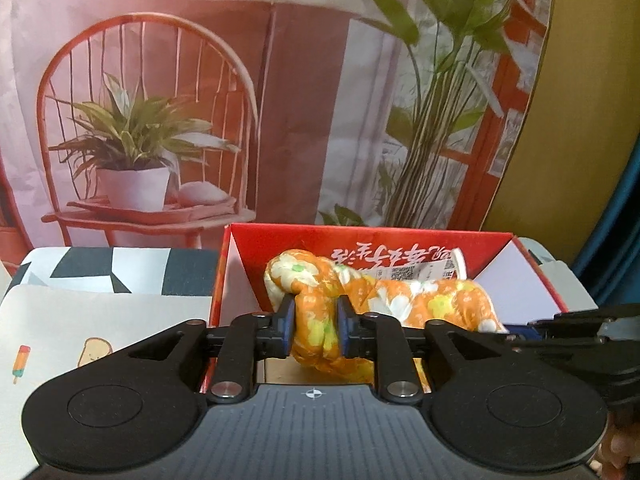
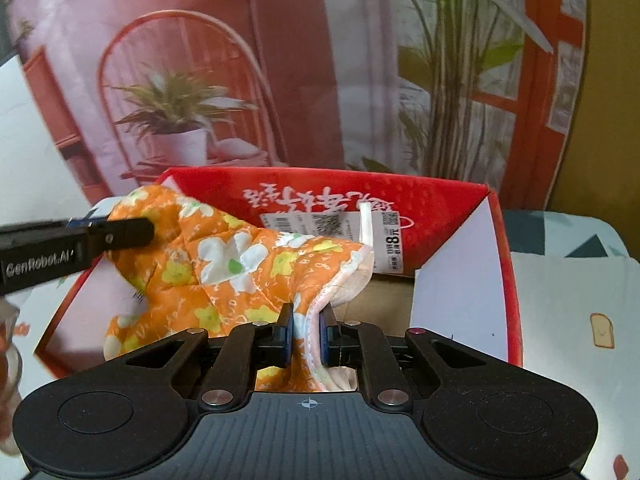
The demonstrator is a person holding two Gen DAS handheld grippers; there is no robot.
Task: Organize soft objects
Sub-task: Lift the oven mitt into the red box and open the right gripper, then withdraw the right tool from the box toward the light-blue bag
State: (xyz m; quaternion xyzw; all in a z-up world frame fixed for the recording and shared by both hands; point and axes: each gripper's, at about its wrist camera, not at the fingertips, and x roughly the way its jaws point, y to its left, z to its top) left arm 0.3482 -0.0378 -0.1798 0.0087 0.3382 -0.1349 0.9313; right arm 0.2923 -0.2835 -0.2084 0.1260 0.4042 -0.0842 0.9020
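An orange floral padded cloth [image 1: 320,292] [image 2: 224,264] hangs over the open red cardboard box [image 1: 400,240] [image 2: 440,208]. My left gripper [image 1: 316,324] is shut on a bunched end of the cloth; it also shows in the right wrist view [image 2: 120,232] at the left, gripping the cloth's far corner. My right gripper [image 2: 307,336] is shut on the cloth's pink-trimmed edge, and its black body shows at the right edge of the left wrist view [image 1: 580,324]. The cloth is stretched between the two grippers above the box opening.
The box stands on a table with a patterned cloth [image 1: 60,328] [image 2: 568,312] showing cartoon toast and ice lollies. A printed backdrop [image 1: 160,120] of a chair, lamp and plants stands right behind the box. The box's white flaps [image 2: 460,288] stand up.
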